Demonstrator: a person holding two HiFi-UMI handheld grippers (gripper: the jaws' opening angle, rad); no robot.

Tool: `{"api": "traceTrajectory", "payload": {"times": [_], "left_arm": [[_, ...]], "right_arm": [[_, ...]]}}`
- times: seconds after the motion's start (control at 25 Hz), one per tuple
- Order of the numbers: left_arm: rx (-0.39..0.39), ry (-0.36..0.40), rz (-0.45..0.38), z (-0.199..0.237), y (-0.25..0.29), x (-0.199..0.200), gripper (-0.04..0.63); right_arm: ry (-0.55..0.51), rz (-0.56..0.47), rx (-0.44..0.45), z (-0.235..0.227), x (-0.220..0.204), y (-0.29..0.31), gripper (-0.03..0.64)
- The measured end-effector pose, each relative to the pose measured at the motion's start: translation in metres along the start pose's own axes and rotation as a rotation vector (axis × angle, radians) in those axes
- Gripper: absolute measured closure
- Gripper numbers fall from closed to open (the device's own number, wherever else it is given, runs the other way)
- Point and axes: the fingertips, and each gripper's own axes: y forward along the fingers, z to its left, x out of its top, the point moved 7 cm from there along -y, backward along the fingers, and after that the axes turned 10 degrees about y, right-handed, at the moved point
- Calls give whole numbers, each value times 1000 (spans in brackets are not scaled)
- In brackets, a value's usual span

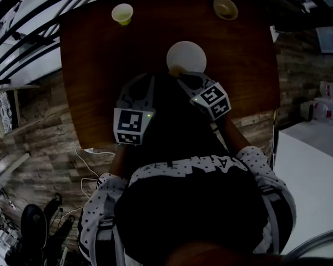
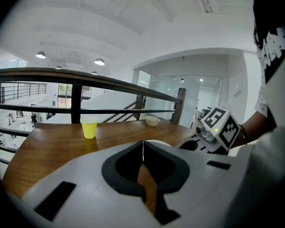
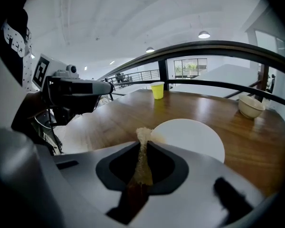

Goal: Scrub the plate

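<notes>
At the near left of the wooden table (image 1: pixel 100 65), the left gripper (image 2: pixel 143 148) had its jaws pressed together on nothing, just short of the plate. To its right, the right gripper (image 3: pixel 142 150) pinched a thin tan sponge (image 3: pixel 143 135), whose tip stood at the near rim of the white plate (image 3: pixel 192 137), mid-table. With nothing steadying the plate, a hard stroke could probably skate it toward the bowl (image 3: pixel 250 107), or the slim sponge might fold and slip.
</notes>
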Motion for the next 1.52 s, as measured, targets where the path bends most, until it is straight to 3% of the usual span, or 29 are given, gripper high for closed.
{"api": "traceTrajectory", "payload": {"times": [0.72, 1.08, 1.52], "left_arm": [[-10, 3, 40, -6, 6, -2, 581], [-13, -11, 60, -6, 10, -3, 581], [-19, 16, 69, -12, 17, -1, 581]], "right_arm": [[38, -58, -16, -16, 10, -7, 568], [69, -139, -91, -45, 29, -7, 568], [32, -168, -150, -75, 43, 0, 568]]}}
